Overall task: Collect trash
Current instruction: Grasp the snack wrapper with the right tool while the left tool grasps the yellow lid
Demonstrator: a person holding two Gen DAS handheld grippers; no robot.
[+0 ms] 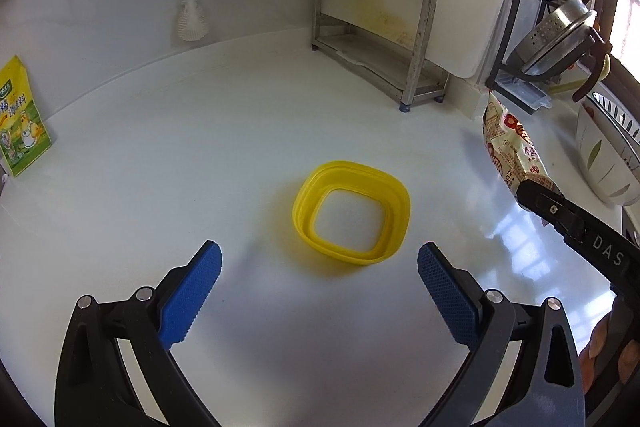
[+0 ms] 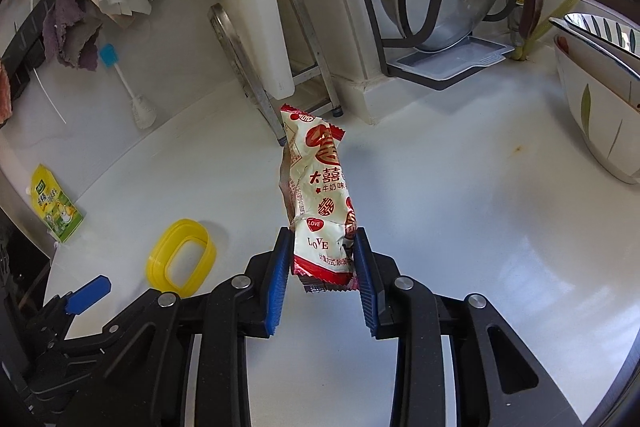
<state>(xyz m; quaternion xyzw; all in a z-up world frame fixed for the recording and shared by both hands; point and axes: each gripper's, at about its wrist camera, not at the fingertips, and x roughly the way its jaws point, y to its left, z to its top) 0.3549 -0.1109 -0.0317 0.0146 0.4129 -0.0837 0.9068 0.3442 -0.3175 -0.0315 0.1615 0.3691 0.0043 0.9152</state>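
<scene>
The right gripper [image 2: 322,259] is closed on the snack wrapper [image 2: 318,195], held at frame centre above the counter [image 2: 460,227]. The left gripper [image 1: 320,267] stands open before the yellow ring [image 1: 351,215], mid-frame. No bin is visible, so most collecting seems left.

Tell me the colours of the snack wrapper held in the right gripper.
The crinkled plastic snack wrapper is cream-white with red print, clearest in the right wrist view.
</scene>
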